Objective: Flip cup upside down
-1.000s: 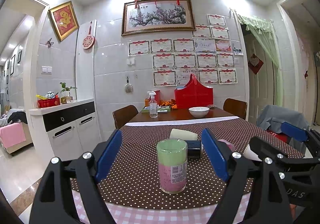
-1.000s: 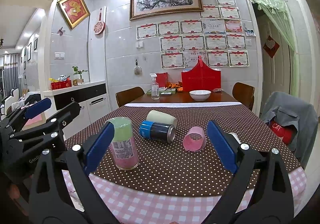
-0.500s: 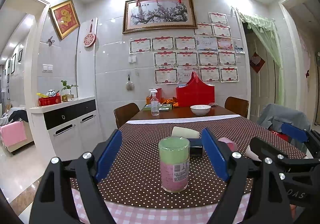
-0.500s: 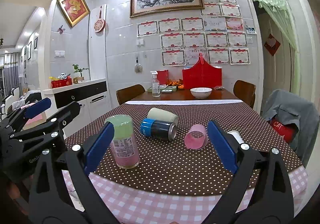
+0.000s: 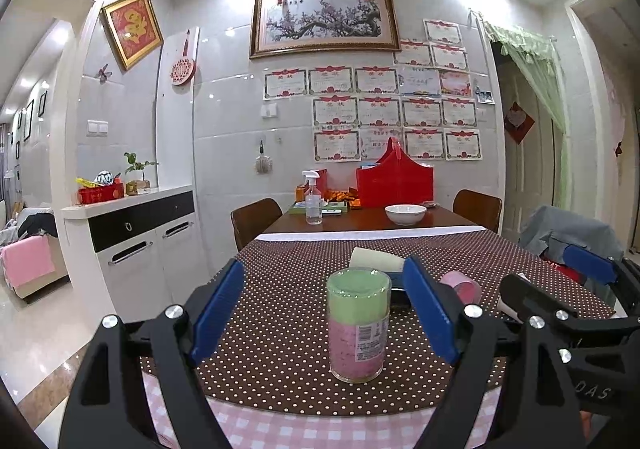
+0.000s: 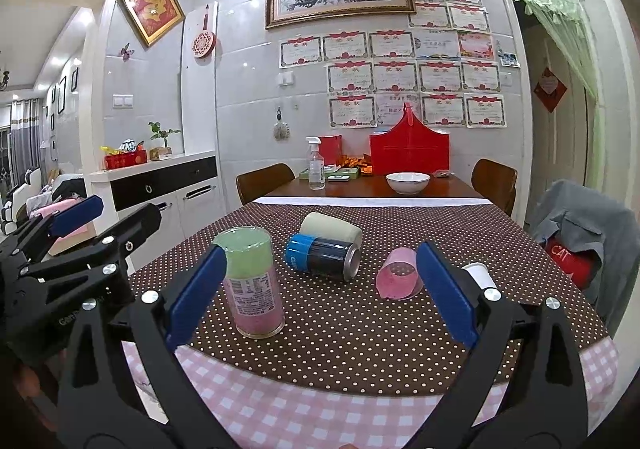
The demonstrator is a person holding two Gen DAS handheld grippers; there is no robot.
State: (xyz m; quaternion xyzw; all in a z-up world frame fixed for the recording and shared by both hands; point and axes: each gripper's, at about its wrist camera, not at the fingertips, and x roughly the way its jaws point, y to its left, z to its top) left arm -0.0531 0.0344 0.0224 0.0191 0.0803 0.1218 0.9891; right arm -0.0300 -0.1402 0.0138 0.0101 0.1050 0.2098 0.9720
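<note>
Cup (image 5: 358, 325), green over pink, stands upright on the dotted brown cloth (image 6: 360, 325), near my edge of the table. My left gripper (image 5: 326, 309) is spread wide, nothing held, cup ahead between its fingers, untouched. My right gripper (image 6: 320, 289) is equally wide and holds nothing. Blue-capped can (image 6: 322, 257), cream cup (image 6: 332, 229) and pink cup (image 6: 398, 279) lie toppled behind.
</note>
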